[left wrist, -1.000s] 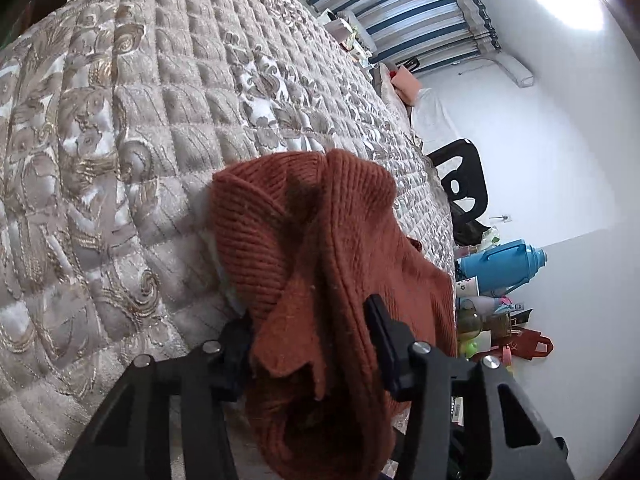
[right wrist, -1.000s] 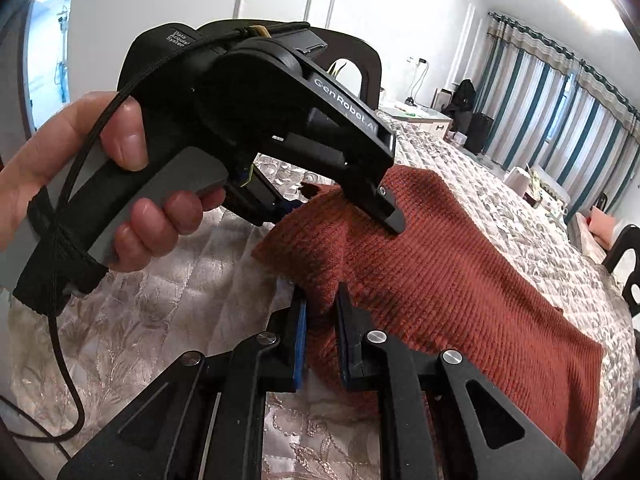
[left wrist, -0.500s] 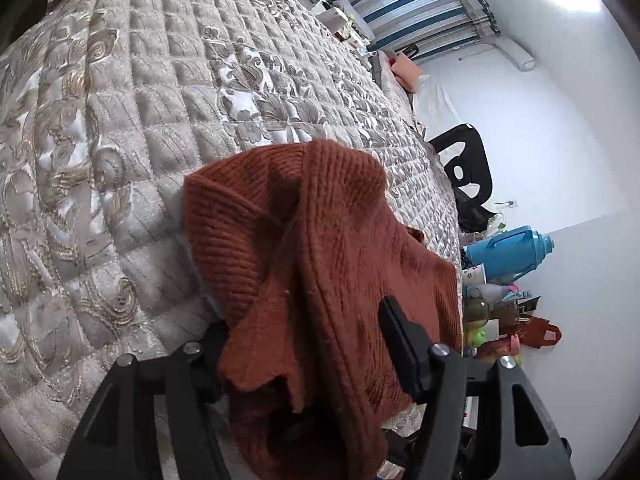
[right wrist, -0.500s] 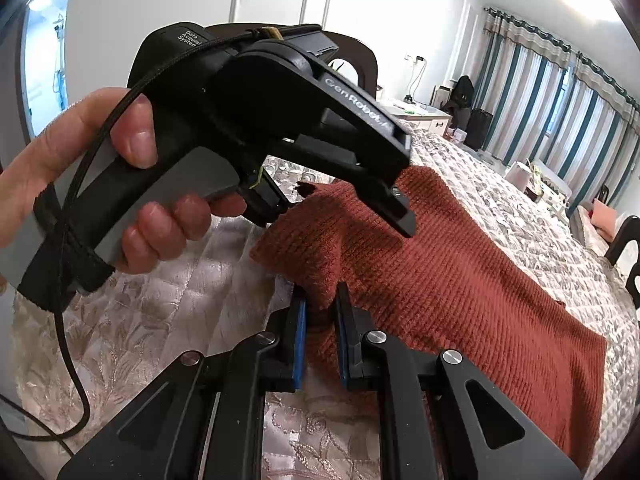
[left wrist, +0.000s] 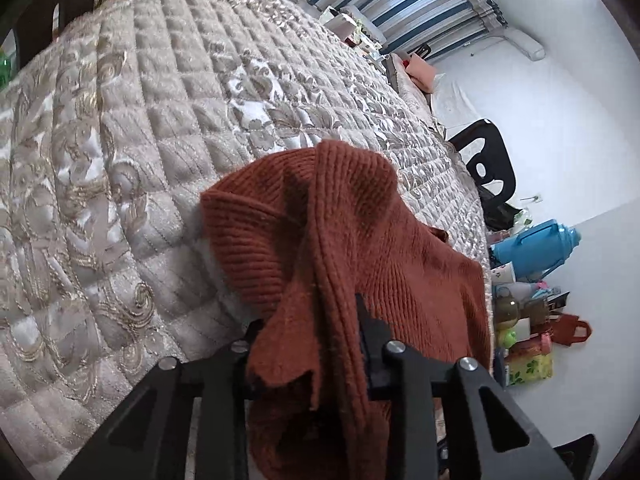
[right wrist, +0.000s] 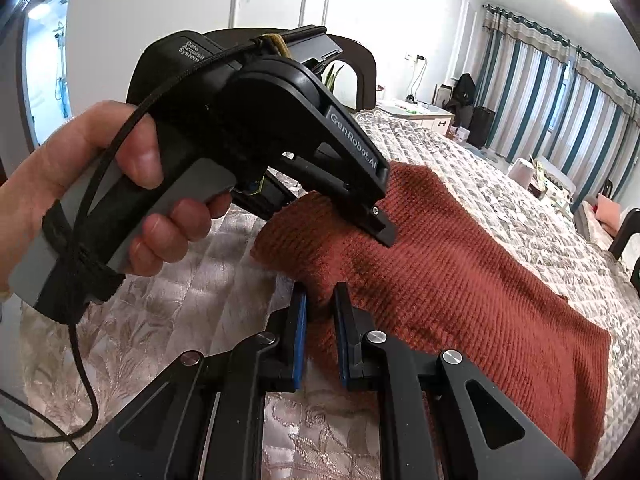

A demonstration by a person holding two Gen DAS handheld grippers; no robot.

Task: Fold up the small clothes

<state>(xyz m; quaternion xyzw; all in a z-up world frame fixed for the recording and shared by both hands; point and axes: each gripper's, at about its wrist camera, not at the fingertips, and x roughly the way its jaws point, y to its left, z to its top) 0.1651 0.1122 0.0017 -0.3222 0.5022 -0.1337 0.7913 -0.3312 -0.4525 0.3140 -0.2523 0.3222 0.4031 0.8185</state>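
Observation:
A rust-red knitted garment (right wrist: 472, 276) lies across the quilted bedspread (left wrist: 132, 184). My right gripper (right wrist: 320, 312) is shut on its near edge, with the knit pinched between the blue pads. My left gripper (left wrist: 308, 332) is shut on a bunched fold of the same garment (left wrist: 320, 224), which drapes over and hides most of its fingers. The left gripper also shows in the right wrist view (right wrist: 360, 216), held in a hand just above the garment's near corner and close to my right gripper.
A dark chair (left wrist: 488, 160) stands past the far bed edge. A blue thermos (left wrist: 536, 248) and small items crowd a surface beside it. Striped curtains (right wrist: 560, 92) hang at the back. A dark chair back (right wrist: 360, 68) stands behind the left gripper.
The left gripper's jaws have closed tighter on the bunched fold and the gripper has tilted. The right gripper holds the edge as before.

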